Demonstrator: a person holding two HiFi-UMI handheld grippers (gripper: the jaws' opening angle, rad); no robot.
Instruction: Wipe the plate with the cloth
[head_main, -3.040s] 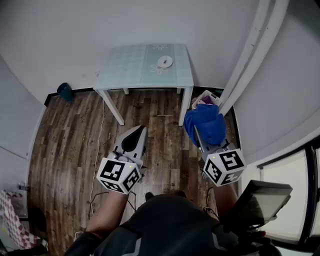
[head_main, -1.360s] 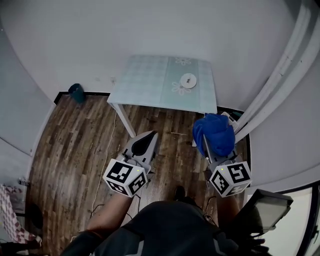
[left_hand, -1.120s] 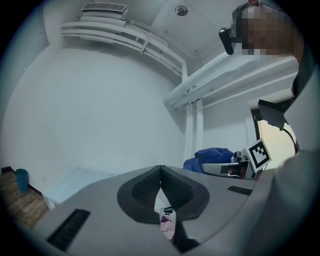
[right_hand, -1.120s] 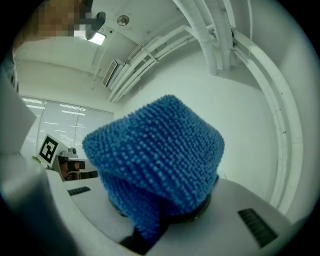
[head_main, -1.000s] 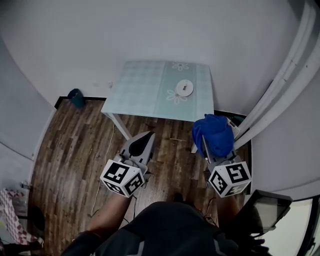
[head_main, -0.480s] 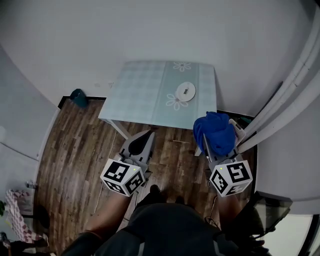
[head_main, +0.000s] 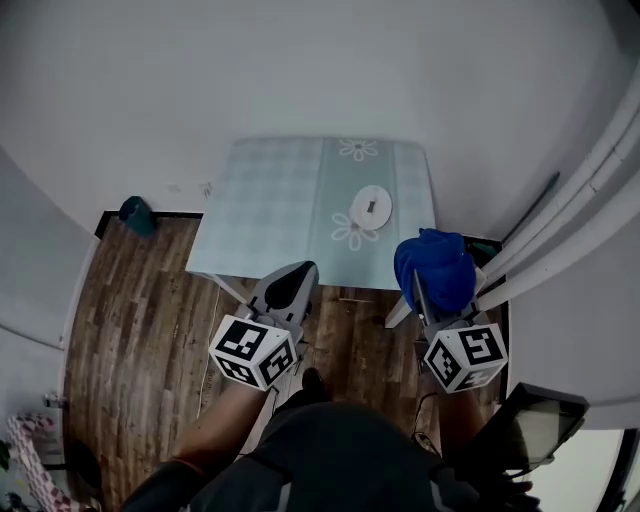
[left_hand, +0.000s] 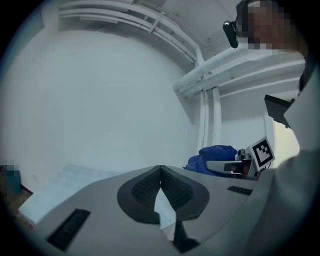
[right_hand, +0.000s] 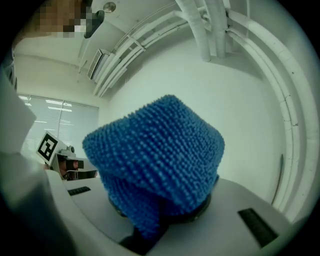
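A small white plate (head_main: 371, 206) lies on the right half of a pale teal table (head_main: 270, 215) in the head view. My left gripper (head_main: 304, 268) is shut and empty, its tips over the table's near edge. In the left gripper view the left gripper's (left_hand: 161, 168) dark pads meet with nothing between them. My right gripper (head_main: 420, 286) is shut on a bunched blue cloth (head_main: 434, 265), just right of the table's near right corner. The blue cloth (right_hand: 159, 159) hides the jaw tips in the right gripper view. Both grippers are short of the plate.
A white wall stands behind the table. White pipes (head_main: 580, 210) run along the right side. A teal object (head_main: 134, 214) lies on the wooden floor (head_main: 140, 320) at the left. A dark screen (head_main: 530, 425) sits at the lower right.
Both grippers have moved toward the table, which now lies closer and partly under the left gripper's tips. The blue cloth stays in the right gripper. The left jaws stay shut.
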